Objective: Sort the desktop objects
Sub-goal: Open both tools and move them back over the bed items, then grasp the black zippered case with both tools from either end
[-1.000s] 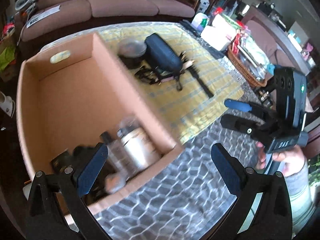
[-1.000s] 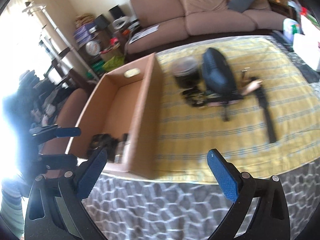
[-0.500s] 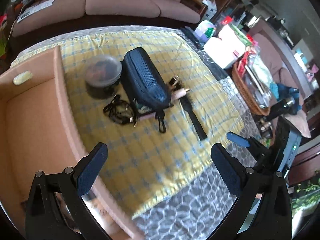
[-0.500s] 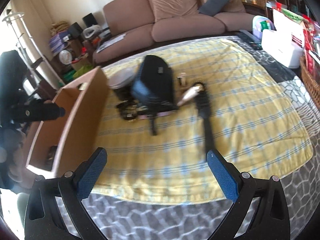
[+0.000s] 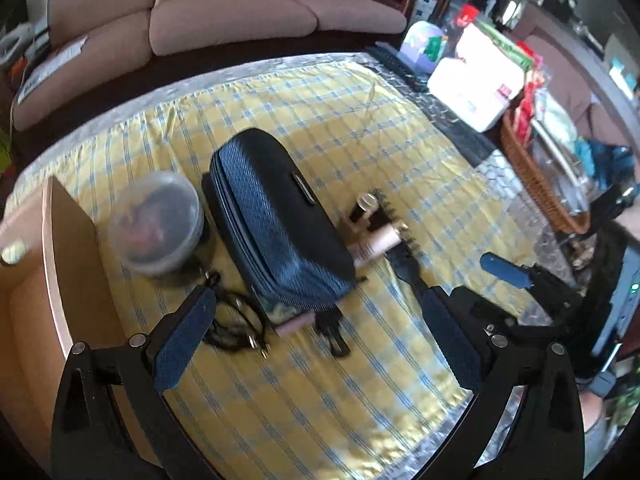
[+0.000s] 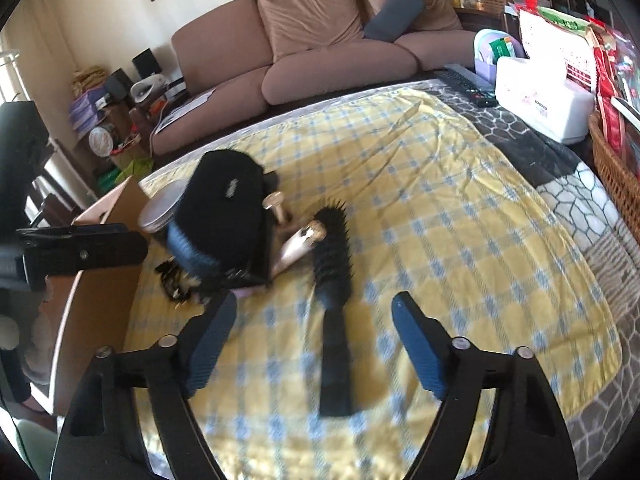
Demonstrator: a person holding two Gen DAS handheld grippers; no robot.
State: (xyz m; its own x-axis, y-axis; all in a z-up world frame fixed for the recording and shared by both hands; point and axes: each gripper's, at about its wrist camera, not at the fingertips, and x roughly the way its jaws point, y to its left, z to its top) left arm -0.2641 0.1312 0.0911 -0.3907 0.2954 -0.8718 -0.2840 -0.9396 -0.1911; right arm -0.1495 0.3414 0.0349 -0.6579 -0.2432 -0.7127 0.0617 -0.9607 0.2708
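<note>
On a yellow checked cloth lie a dark blue zip case, a lidded round tub, a black cord bundle, pink-gold tubes and a black hairbrush. My left gripper is open and empty, hovering in front of the case. My right gripper is open and empty, straddling the hairbrush handle from above. A cardboard box stands at the left; it also shows in the right wrist view.
A brown sofa runs behind the table. A white tissue box, a remote and a wicker basket sit at the right edge. The grey patterned tabletop surrounds the cloth.
Both grippers have swung right, away from the box, and closed in on the pile of objects. The right gripper now sits over the hairbrush. Both stay open.
</note>
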